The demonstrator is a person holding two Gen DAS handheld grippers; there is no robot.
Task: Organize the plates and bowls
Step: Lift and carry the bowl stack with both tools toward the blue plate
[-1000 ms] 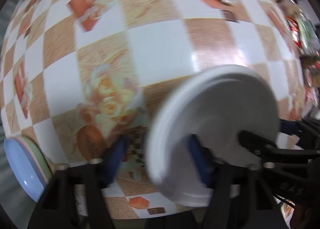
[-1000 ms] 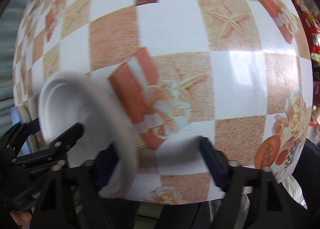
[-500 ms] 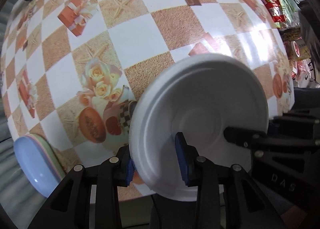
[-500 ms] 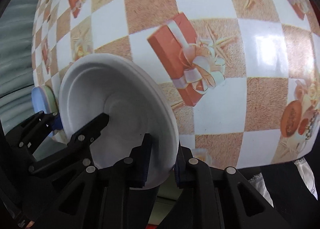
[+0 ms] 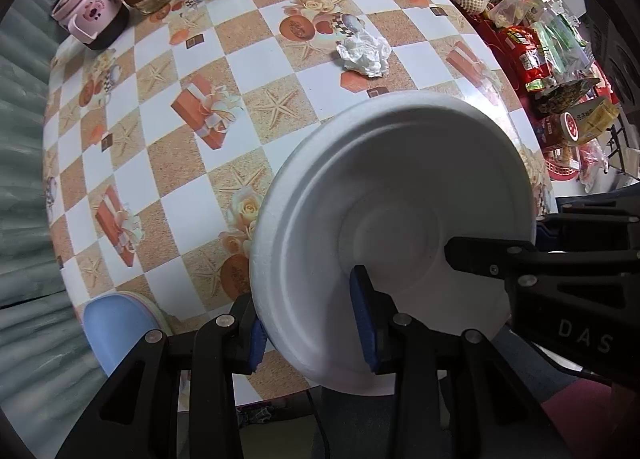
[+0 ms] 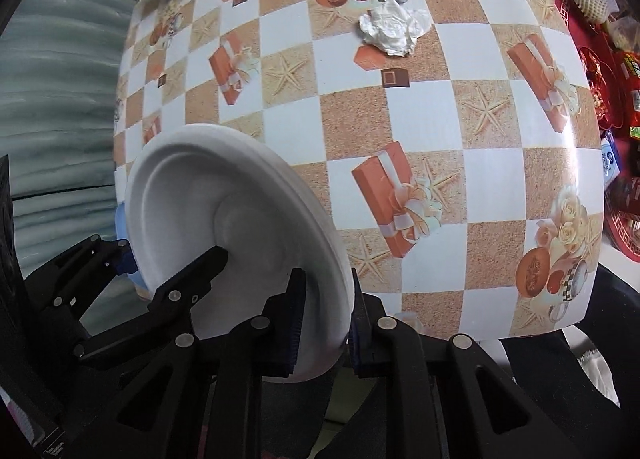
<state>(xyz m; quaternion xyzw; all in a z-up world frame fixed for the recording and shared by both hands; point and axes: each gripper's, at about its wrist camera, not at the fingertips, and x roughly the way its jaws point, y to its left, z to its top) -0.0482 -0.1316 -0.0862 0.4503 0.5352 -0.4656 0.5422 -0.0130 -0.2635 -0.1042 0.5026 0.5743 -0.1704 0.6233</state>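
Both claws, left and right, clamped on one empty white foam plate above the table.

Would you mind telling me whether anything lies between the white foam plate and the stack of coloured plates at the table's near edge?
Nothing visible does: the white plate, clamped by both grippers, hangs above bare tablecloth beside the coloured plates.

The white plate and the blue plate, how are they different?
The white plate is up off the table, pinched at its rim by the left gripper and the right gripper; the blue plate lies at the table's edge, untouched. The white plate looks like foam; the blue plate is smooth. Both are round.
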